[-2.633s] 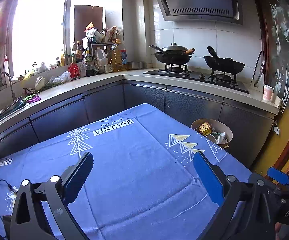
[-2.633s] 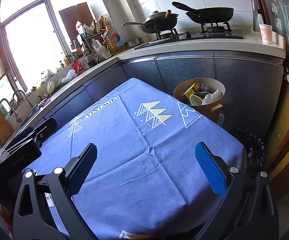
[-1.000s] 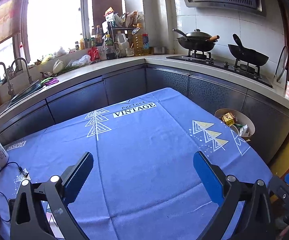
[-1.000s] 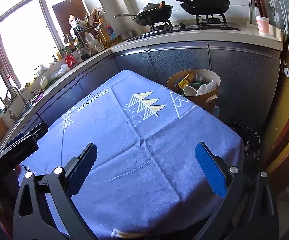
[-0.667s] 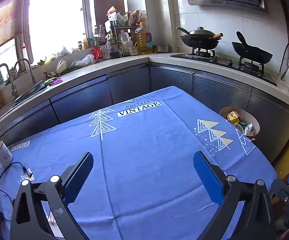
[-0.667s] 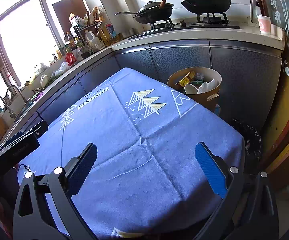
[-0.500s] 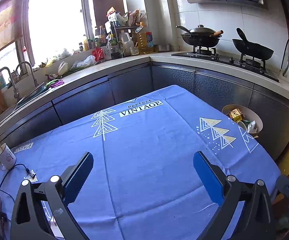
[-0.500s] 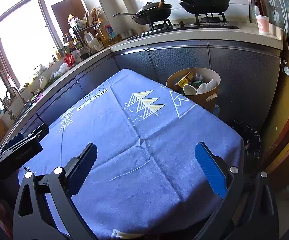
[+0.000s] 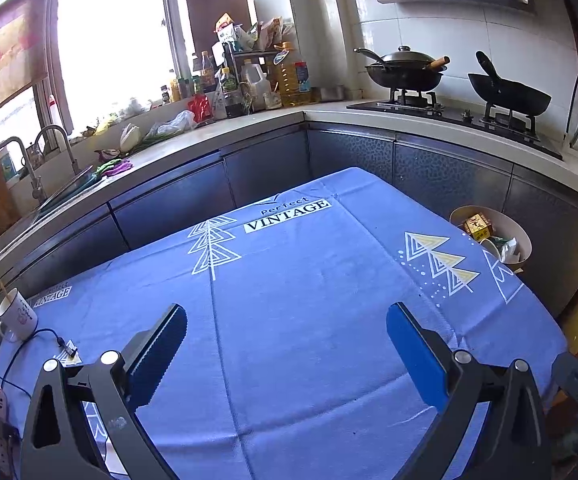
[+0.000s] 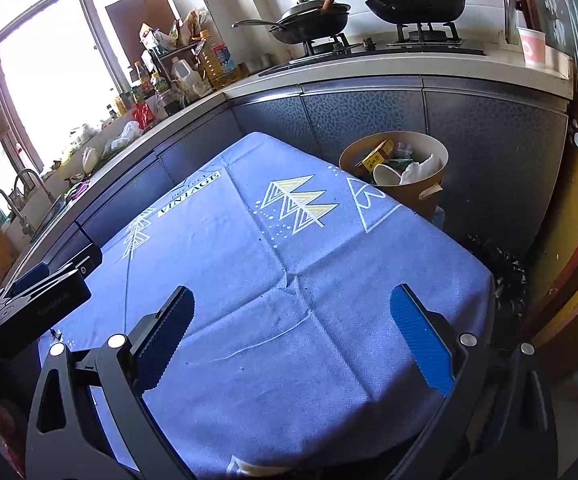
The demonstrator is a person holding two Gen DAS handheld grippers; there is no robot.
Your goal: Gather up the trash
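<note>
While nothing is being gripped, the left gripper [image 9: 287, 332] and the right gripper [image 10: 291, 320] are being held above the blue tablecloth [image 9: 309, 300] with fingers spread wide, probably because no litter is showing on it. Trash is already being kept in the bin [image 10: 429, 192] beside the table's far corner, a cup and carton showing inside.

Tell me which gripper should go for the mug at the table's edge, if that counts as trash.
Left, probably. The mug stands on the table's left edge, just beyond the open, empty left gripper. The right gripper, also open, hangs over the opposite corner by the trash bin; its view shows no mug.
</note>
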